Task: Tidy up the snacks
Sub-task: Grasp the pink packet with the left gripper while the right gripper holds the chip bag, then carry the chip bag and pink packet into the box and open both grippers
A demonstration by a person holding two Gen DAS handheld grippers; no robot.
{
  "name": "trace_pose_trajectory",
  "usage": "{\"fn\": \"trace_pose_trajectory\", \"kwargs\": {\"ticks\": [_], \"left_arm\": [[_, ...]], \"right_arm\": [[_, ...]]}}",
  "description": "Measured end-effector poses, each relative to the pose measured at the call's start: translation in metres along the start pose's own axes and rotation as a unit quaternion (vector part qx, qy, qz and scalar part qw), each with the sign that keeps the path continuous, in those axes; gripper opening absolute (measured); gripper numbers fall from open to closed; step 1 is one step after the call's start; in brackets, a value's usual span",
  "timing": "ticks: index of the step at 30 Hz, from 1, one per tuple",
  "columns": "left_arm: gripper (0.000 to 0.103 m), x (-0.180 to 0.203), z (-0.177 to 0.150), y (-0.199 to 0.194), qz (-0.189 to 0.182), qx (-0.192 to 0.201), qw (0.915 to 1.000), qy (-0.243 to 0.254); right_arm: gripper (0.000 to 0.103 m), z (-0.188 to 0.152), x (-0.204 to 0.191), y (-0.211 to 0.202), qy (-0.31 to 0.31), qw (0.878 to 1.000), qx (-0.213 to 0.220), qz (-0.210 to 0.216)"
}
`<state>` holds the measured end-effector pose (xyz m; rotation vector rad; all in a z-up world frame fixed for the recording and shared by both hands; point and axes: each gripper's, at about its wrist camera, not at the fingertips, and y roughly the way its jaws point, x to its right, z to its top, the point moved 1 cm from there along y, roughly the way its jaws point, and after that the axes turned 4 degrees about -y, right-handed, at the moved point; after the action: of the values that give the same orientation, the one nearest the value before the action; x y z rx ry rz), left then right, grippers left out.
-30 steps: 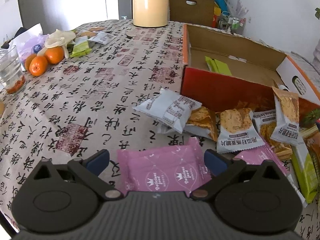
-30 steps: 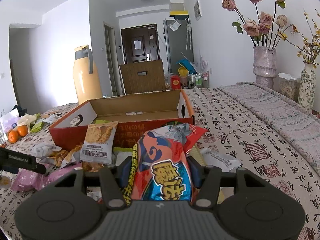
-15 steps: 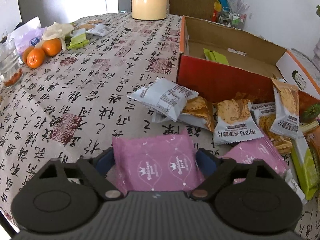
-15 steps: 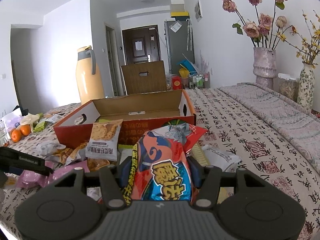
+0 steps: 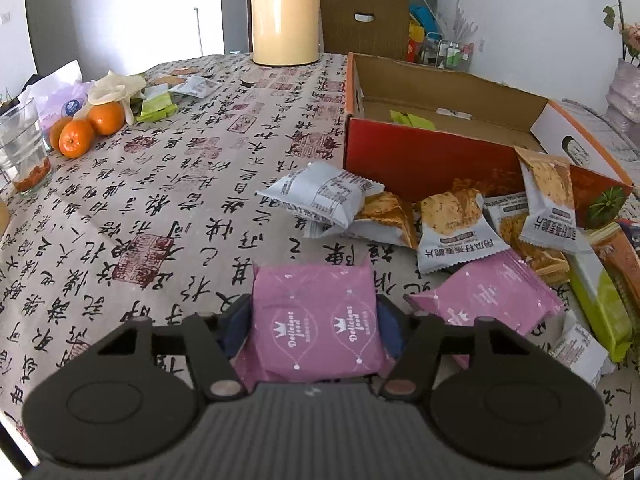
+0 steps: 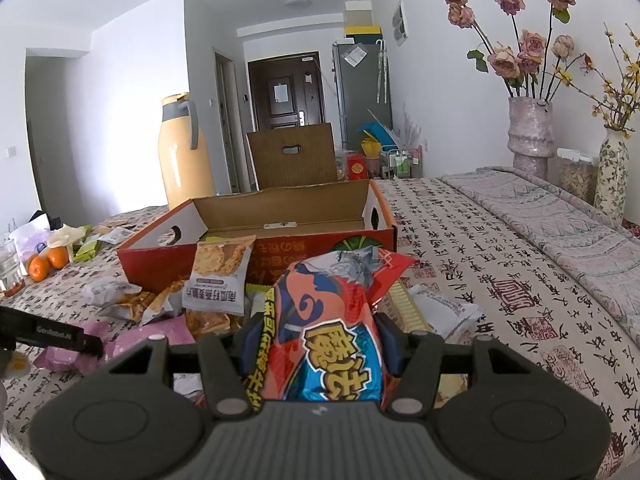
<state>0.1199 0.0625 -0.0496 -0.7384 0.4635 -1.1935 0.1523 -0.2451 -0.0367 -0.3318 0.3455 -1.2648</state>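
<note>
Between the pads of the left gripper (image 5: 314, 316) sits a pink snack packet (image 5: 316, 316); its jaws have just been closing and now press the packet's two side edges. That hold is on soft wrapper, so the packet may buckle or slide out on the way to the red cardboard box (image 5: 424, 160), ahead and to the right of the jaws. A second pink packet (image 5: 486, 296) lies just right of them and could be nudged. The right gripper (image 6: 320, 344) is clamped on a tall red and blue crisp bag (image 6: 328, 320), which may crumple or tip, being top-heavy. Loose packets crowd the calligraphy-print tablecloth (image 5: 160, 208) in front of both. Farther off stand a cream thermos jug (image 5: 284, 12), oranges (image 5: 88, 128) far left, and vases of dried roses (image 6: 528, 136) far right.
</note>
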Motion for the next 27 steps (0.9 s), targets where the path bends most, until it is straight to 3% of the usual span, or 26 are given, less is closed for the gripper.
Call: {"fn": "trace_pose_trajectory", "kwargs": {"ticks": [12, 27], "left_arm": [[0.065, 0.013, 0.009, -0.04, -0.035, 0.062, 0.9974, 0.013], [0.065, 0.056, 0.056, -0.056, -0.076, 0.123, 0.989, 0.028]], "right_arm": [[0.057, 0.002, 0.001, 0.0, 0.0, 1.0, 0.005, 0.001], [0.057, 0.034, 0.006, 0.017, -0.009, 0.999, 0.041, 0.0]]}}
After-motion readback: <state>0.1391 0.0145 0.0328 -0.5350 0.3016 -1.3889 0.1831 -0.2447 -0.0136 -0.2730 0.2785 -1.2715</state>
